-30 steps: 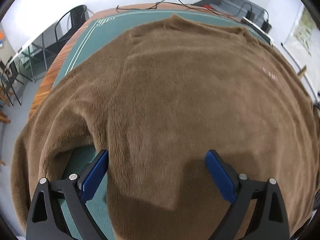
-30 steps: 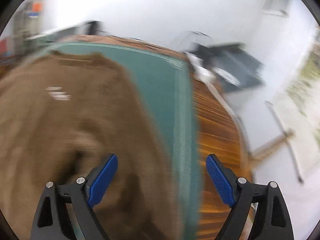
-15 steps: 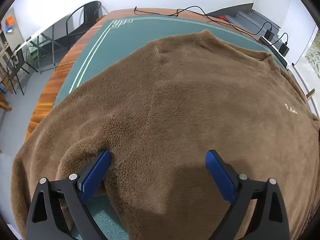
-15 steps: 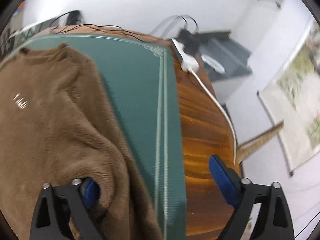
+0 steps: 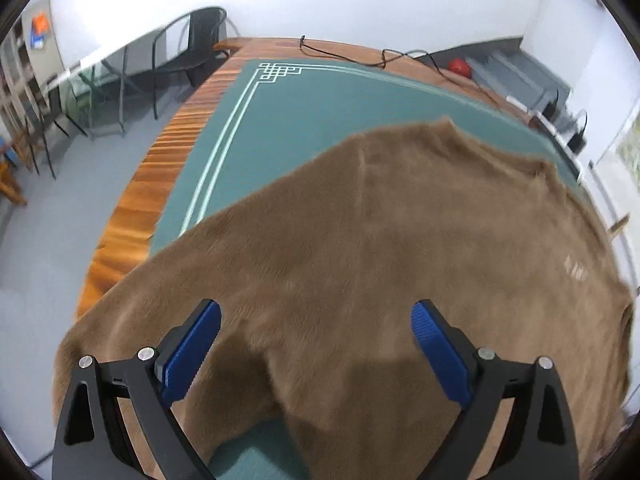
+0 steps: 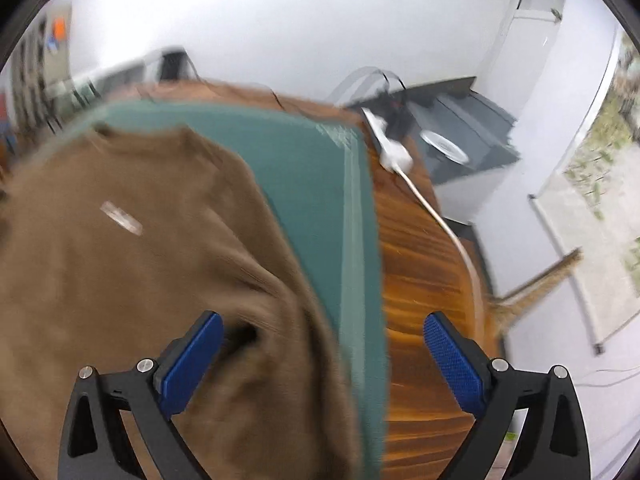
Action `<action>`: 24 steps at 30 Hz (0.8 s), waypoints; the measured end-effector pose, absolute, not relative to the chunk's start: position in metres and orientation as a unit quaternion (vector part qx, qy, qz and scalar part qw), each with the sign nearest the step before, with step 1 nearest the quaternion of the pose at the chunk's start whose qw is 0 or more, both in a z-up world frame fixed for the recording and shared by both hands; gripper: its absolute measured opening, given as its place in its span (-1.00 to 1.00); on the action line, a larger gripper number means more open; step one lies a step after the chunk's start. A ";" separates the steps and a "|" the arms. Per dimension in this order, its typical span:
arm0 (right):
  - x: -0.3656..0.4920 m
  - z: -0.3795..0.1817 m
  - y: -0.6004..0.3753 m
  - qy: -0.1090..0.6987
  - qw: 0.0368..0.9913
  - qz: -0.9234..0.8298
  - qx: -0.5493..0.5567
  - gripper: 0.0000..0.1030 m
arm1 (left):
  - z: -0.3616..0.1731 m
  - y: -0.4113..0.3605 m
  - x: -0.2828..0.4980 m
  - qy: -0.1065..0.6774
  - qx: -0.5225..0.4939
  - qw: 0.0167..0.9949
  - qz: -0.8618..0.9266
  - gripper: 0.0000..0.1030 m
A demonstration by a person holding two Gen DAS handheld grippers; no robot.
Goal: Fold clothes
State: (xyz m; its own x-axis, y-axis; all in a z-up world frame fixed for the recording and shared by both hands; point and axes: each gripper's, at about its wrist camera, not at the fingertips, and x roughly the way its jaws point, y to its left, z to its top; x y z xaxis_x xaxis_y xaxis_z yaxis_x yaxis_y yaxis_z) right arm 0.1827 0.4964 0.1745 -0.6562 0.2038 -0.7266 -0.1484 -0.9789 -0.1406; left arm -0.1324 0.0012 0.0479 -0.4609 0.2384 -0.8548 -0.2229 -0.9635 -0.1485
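One brown fleece sweater (image 5: 380, 248) lies spread flat on the green mat (image 5: 288, 112) that covers the wooden desk (image 5: 132, 216), its neckline toward the desk's far edge and its near hem and left sleeve running off toward the near edge, a layout that would suit a garment opened out for folding. Over the sweater's near left part hovers the left tool (image 5: 316, 328), its two blue pads spread wide with nothing between them, seemingly lined up over the cloth near the sleeve seam. On the sweater's right side, a small pale logo (image 6: 122, 214) marks the chest, and the right tool (image 6: 324, 344), likewise released and empty, straddles the garment's right border, one pad over a dark crease in the fleece and the other over bare desk wood, perhaps placed to take that edge. Beyond the sweater, a white power strip (image 6: 390, 146) and its cable rest on the desk's right margin. There are two tools, one sweater, one mat.
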 end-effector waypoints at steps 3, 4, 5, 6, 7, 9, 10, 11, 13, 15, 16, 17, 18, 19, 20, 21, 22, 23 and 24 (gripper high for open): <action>0.162 0.185 0.472 0.038 0.012 0.916 -0.399 0.97 | 0.049 0.022 -0.156 -0.011 -0.503 0.152 0.851 0.90; 0.153 0.181 0.460 0.046 -0.009 0.911 -0.410 0.97 | 0.049 0.031 -0.163 -0.005 -0.504 0.155 0.850 0.90; 0.143 0.177 0.447 0.053 -0.029 0.904 -0.422 0.97 | 0.045 0.040 -0.171 0.013 -0.504 0.148 0.851 0.90; 0.134 0.170 0.435 0.045 -0.041 0.899 -0.434 0.97 | 0.042 0.049 -0.178 0.030 -0.505 0.140 0.851 0.90; 0.124 0.162 0.423 0.036 -0.052 0.893 -0.445 0.97 | 0.037 0.053 -0.184 0.036 -0.509 0.134 0.849 0.90; 0.101 0.137 0.401 0.002 -0.061 0.880 -0.472 0.97 | 0.024 0.056 -0.198 0.046 -0.518 0.120 0.846 0.90; 0.091 0.125 0.395 -0.009 -0.059 0.873 -0.484 0.97 | 0.018 0.056 -0.205 0.050 -0.520 0.111 0.845 0.90; 0.080 0.112 0.390 -0.020 -0.056 0.866 -0.496 0.97 | 0.012 0.056 -0.211 0.055 -0.523 0.101 0.844 0.90; 0.062 0.092 0.394 -0.039 -0.039 0.859 -0.509 0.97 | 0.005 0.054 -0.218 0.051 -0.519 0.099 0.848 0.95; 0.050 0.078 0.402 -0.052 -0.019 0.854 -0.517 0.97 | 0.004 0.051 -0.220 0.053 -0.510 0.101 0.853 1.00; 0.047 0.075 0.406 -0.054 -0.009 0.855 -0.516 0.97 | 0.004 0.051 -0.219 0.054 -0.508 0.102 0.854 1.00; 0.045 0.074 0.414 -0.051 -0.001 0.859 -0.510 0.97 | 0.004 0.051 -0.218 0.056 -0.506 0.104 0.855 1.00; 0.045 0.074 0.421 -0.045 0.006 0.861 -0.507 0.97 | 0.004 0.050 -0.217 0.054 -0.506 0.104 0.855 1.00; 0.045 0.074 0.428 -0.031 0.014 0.862 -0.506 0.97 | 0.005 0.049 -0.215 0.053 -0.506 0.103 0.855 1.00; 0.046 0.073 0.433 -0.020 0.014 0.862 -0.506 0.97 | 0.006 0.048 -0.213 0.052 -0.508 0.101 0.854 1.00; 0.047 0.073 0.433 -0.022 0.015 0.863 -0.505 0.97 | 0.007 0.047 -0.209 0.051 -0.511 0.097 0.852 1.00; 0.049 0.073 0.432 -0.026 0.016 0.864 -0.503 0.97 | 0.009 0.046 -0.204 0.051 -0.515 0.093 0.850 1.00; 0.051 0.074 0.430 -0.031 0.019 0.864 -0.502 0.97 | 0.011 0.047 -0.196 0.050 -0.519 0.091 0.849 1.00; 0.055 0.075 0.427 -0.034 0.020 0.864 -0.502 0.97 | 0.016 0.046 -0.182 0.053 -0.515 0.099 0.850 1.00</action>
State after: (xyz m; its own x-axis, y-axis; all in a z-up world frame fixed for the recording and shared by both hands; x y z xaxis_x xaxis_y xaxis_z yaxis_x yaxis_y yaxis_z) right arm 0.0549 0.4270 0.0754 -0.4954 0.0685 -0.8660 0.0006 -0.9969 -0.0792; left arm -0.1823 0.0462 0.0159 -0.4492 0.1138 -0.8861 -0.2240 -0.9745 -0.0116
